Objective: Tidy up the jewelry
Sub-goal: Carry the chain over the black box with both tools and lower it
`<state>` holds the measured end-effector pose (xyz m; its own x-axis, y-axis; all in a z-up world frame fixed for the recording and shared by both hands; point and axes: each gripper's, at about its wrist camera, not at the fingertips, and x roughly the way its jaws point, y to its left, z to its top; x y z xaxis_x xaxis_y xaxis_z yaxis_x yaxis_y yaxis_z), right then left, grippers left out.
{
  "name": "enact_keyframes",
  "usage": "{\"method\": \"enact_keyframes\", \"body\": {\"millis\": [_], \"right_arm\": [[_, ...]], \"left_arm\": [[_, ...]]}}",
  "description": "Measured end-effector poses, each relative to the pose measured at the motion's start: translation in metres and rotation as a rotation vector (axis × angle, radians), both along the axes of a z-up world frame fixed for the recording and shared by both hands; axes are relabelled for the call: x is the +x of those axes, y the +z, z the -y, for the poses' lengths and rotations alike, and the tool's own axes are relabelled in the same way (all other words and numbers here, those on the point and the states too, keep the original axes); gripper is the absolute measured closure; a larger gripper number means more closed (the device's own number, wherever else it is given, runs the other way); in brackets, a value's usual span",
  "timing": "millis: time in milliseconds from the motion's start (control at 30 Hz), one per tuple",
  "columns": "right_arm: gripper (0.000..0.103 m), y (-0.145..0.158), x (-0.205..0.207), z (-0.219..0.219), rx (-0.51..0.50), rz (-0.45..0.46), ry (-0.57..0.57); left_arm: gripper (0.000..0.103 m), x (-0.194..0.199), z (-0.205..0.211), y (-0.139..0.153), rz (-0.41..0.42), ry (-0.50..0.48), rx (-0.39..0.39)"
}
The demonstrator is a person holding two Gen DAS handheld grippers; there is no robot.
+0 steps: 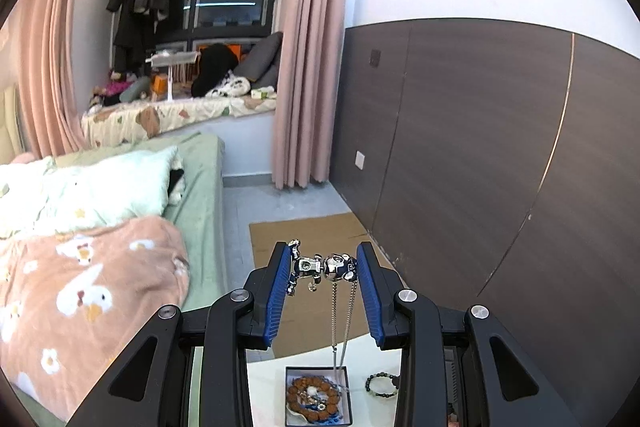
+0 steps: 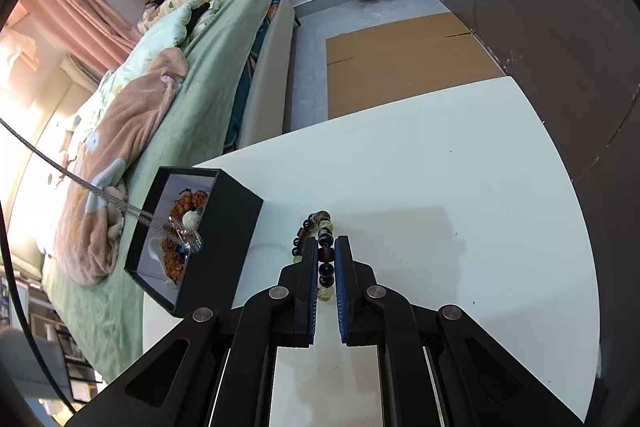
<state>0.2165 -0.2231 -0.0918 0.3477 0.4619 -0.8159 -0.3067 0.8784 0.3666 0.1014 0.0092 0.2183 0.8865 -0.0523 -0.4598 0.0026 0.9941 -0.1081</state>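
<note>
The left gripper (image 1: 323,267) clamps a silver pendant (image 1: 320,265); its chain (image 1: 339,327) hangs into the black box (image 2: 224,227) at the white table's (image 2: 440,167) left edge. The right gripper (image 2: 326,247) is closed on a bead bracelet (image 2: 325,255) beside the box, with bare tabletop to the right. No writing is legible.

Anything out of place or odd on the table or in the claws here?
Nothing is spilled or damaged. The one untidy point: the necklace pendant is pinched in the left claw while its chain trails down into the black box, over the brown bead bracelet.
</note>
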Motion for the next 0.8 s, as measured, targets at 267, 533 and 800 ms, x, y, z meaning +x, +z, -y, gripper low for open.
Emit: {"method": "enact_keyframes", "body": {"millis": [267,533,800], "right_arm": [[0.093,0.026,-0.006,0.013,0.218,0.048,-0.009],[0.093,0.044,-0.012,0.012,0.336,0.097,0.005],[0.093,0.052,-0.018,0.011,0.399,0.124,0.027]], "left_arm": [[0.068,0.004,-0.002,-0.01,-0.022,-0.006,-0.009],[0.068,0.007,-0.005,-0.011,-0.023,-0.003,-0.016],[0.068,0.015,-0.001,-0.029,-0.045,-0.008,-0.009]]}}
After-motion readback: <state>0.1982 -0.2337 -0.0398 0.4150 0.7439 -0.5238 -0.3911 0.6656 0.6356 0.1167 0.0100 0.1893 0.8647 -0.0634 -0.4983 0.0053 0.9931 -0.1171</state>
